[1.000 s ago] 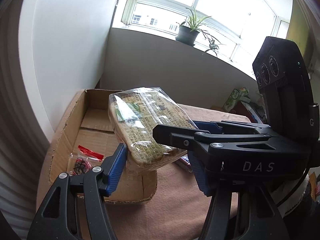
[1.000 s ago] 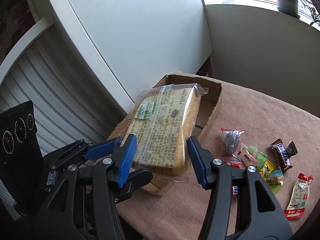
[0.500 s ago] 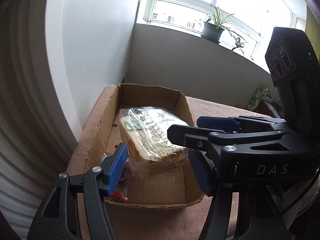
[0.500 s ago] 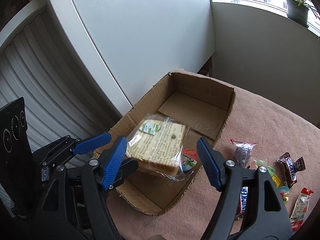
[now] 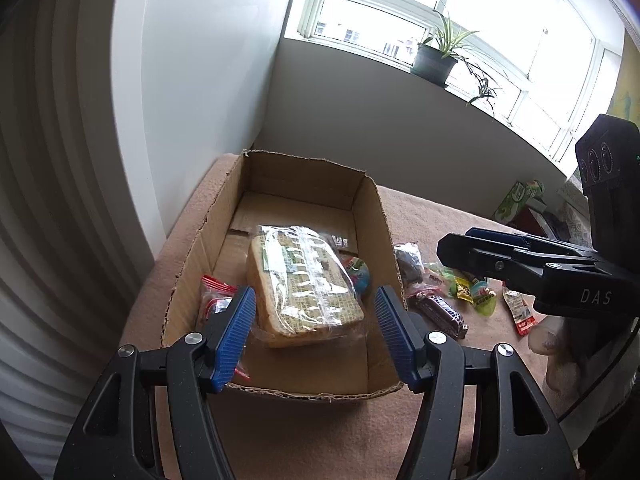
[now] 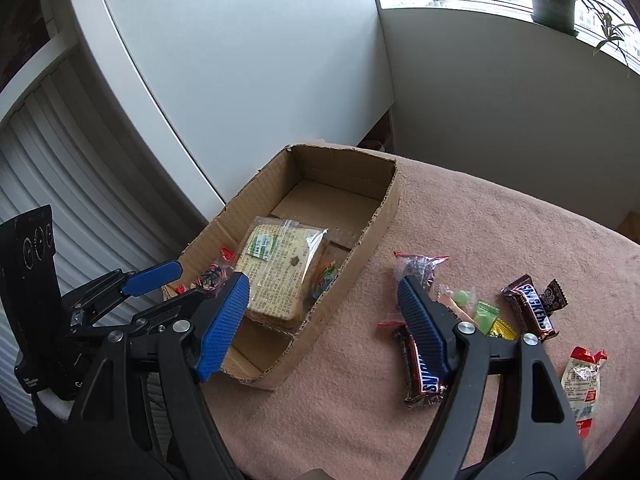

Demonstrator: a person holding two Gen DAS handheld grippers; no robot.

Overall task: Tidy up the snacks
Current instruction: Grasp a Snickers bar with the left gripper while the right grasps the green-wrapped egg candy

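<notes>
A clear bag of sliced bread (image 5: 304,280) (image 6: 280,276) lies flat inside the open cardboard box (image 5: 374,224) (image 6: 360,256). Beside it in the box are a small red-sealed bag (image 5: 214,292) (image 6: 214,274) and a colourful candy (image 5: 358,276). My left gripper (image 5: 314,308) hovers open above the box's near end, its blue pads clear of the bread. My right gripper (image 6: 322,292) is open with nothing between its jaws, straddling the box's right wall; it also shows in the left wrist view (image 5: 472,240). The left gripper (image 6: 160,272) appears at the left of the right wrist view.
Loose snacks lie on the pink cloth right of the box: two Snickers bars (image 6: 532,308) (image 6: 420,368), a dark candy bag (image 6: 420,266), green and yellow sweets (image 6: 486,312), a red-white sachet (image 6: 582,384). A green carton (image 5: 516,200) stands at the back right. White walls close in behind and to the left.
The bread was up between the jaws over the box edge; now it lies in the box. The right jaws widened and the right gripper drew back to the right.
</notes>
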